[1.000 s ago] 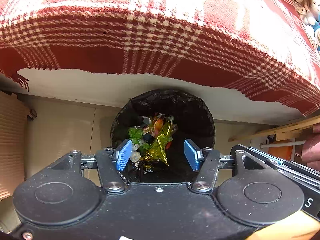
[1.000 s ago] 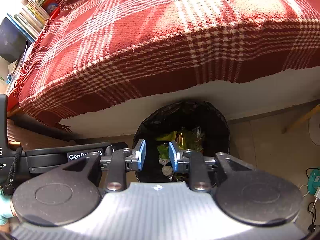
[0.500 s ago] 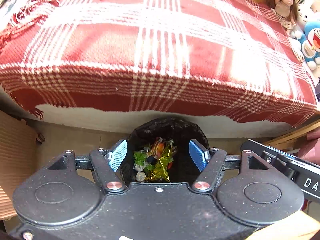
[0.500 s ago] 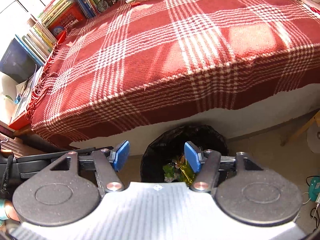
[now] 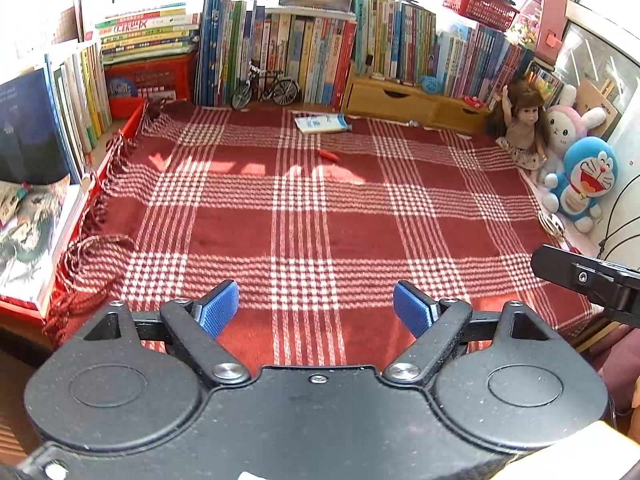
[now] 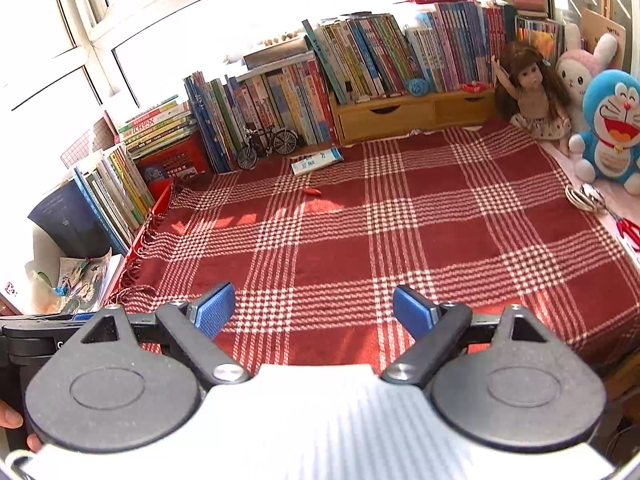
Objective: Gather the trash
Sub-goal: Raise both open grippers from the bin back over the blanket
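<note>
- Trash left on the red checked blanket (image 5: 304, 216) seems to be two pieces: a blue-and-white packet (image 5: 322, 123) at the far edge, just in front of the row of books (image 5: 280, 40), and a small red scrap (image 5: 329, 155) a little nearer.
- Both lie straight ahead of the grippers and well apart from them, near the blanket's middle line. The red scrap is the closer of the two.
- The packet's long axis runs across the view, roughly parallel to the books; in the right wrist view it tilts up to the right. Jaws would, I judge, close best across its short side.
- The left gripper (image 5: 316, 308) has its jaws wide apart with nothing between them; they have just been opening. The right gripper (image 6: 312, 308) is the same: wide apart, empty, just been opening.
- Neither hand is clearly nearer. In the left view both pieces sit almost dead centre; in the right view they lie slightly left of centre, so the left hand looks marginally better lined up.
- The left view alone shows the tip of the other gripper at its right edge. The right view alone shows scissors (image 6: 630, 230) and a pale coiled thing by the toys; whether that is trash I cannot tell.
- The bin is in neither view.
</note>
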A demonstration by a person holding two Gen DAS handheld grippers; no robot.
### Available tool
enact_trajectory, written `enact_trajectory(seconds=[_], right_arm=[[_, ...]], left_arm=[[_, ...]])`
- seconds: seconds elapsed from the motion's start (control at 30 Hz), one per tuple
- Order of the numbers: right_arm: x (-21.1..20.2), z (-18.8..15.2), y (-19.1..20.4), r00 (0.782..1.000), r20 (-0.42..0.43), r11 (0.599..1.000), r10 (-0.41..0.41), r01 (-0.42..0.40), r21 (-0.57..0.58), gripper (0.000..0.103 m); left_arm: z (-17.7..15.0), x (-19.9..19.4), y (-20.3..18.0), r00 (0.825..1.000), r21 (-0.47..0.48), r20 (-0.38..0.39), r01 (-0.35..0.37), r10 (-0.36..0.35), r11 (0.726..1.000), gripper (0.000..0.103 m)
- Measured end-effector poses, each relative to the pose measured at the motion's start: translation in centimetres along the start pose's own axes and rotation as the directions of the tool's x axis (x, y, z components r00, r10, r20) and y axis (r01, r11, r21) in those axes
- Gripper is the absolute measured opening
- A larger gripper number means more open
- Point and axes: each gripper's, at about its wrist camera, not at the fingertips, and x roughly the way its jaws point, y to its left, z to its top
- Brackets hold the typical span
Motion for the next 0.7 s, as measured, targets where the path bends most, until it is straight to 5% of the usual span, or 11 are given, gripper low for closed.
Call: enact_trajectory(seconds=[0.17,0.33,0.7], right_arm=[[2.6,7.2,0.3,0.996,0.084,0.995,-0.018,0.026,-0.092,0.098],[8.4,13.0,-1.1,0.996,0.088,0.991,0.012,0.0,-0.133,0.099],[26.0,22.4,-8.1,0.986,-0.1,0.962,0.13,-0.15,-0.228,0.099]], left_arm=[[7.3,1.4,-0.6,0.996,-0.012,0.072,-0.042,0.042,0.999,0.087],[13.1,7.1,-1.3,0.989,-0.076,0.098,-0.108,0.115,0.991,0.088],[19.8,24.2,-3.2,0.974,-0.266,-0.033,-0.225,0.225,0.937,0.088]])
